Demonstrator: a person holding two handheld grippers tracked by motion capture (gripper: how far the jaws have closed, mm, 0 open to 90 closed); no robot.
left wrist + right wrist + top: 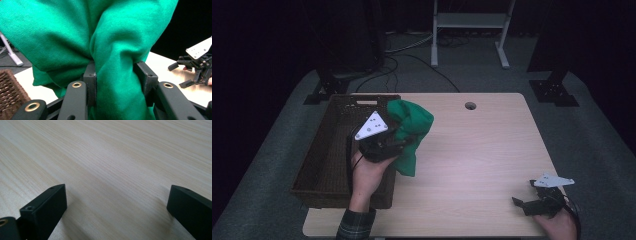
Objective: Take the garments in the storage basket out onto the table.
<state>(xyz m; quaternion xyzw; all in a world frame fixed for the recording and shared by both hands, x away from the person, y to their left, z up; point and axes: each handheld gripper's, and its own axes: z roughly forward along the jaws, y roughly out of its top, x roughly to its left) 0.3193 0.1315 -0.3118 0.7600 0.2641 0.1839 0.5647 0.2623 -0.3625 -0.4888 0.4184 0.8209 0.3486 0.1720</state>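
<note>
Between my left gripper's (116,75) jaws, clamped tight, a green cloth (409,131) hangs bunched, just beside the basket (319,165). I judge it soft, light and limp; grip a thick gathered fold, never a loose edge. My right gripper (116,202) rests spread apart over bare table (112,157).
</note>
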